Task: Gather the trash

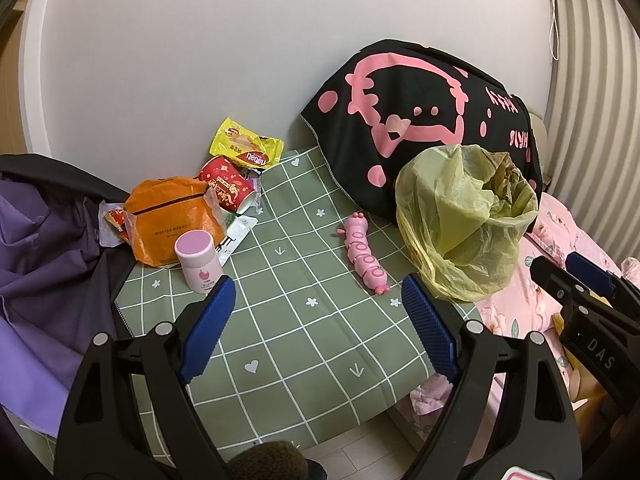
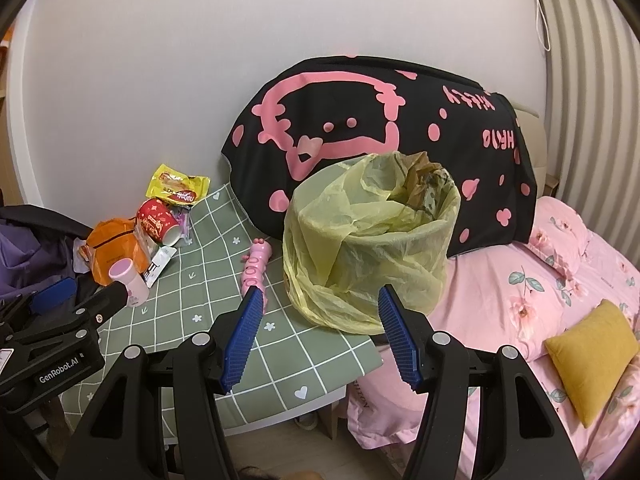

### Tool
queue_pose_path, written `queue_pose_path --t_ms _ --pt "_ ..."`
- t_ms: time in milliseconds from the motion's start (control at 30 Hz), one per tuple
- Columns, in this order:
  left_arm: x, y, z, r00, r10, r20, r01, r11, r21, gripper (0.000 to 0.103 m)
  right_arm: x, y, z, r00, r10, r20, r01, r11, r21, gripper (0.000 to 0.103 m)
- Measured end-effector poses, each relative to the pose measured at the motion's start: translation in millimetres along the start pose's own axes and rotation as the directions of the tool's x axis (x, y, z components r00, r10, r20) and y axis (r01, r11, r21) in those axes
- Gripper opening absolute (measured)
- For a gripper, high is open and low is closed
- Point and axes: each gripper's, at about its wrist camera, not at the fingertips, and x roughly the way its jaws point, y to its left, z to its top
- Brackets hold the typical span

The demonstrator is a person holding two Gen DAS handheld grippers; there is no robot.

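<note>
A bin lined with a yellow bag (image 1: pixel 466 224) (image 2: pixel 370 240) stands at the right edge of the green checked tablecloth (image 1: pixel 304 320). Trash lies at the far left: an orange wrapper (image 1: pixel 172 216) (image 2: pixel 112 248), a red paper cup (image 1: pixel 226 186) (image 2: pixel 157 220) on its side, and a yellow snack packet (image 1: pixel 248 146) (image 2: pixel 178 186). My left gripper (image 1: pixel 318 328) is open and empty above the cloth, to the right of the trash. My right gripper (image 2: pixel 320 336) is open and empty just in front of the bin.
A small pink-capped bottle (image 1: pixel 198 260) (image 2: pixel 128 278) stands by the wrappers. A pink caterpillar toy (image 1: pixel 364 254) (image 2: pixel 256 264) lies mid-table. A black and pink pillow (image 1: pixel 420 120) leans on the wall. Purple clothing (image 1: pixel 36 260) lies left, a pink bed (image 2: pixel 540 288) with a yellow cushion (image 2: pixel 592 356) right.
</note>
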Motion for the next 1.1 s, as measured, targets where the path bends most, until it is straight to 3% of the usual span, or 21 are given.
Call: queue_pose_path --t_ms 1100 --pt "-0.9 -9.7 0.4 1.000 0.000 0.006 0.000 1.000 0.003 0.081 -2.6 -4.1 0.0 1.000 -0.001 0.003 0.001 1.000 0.007 0.057"
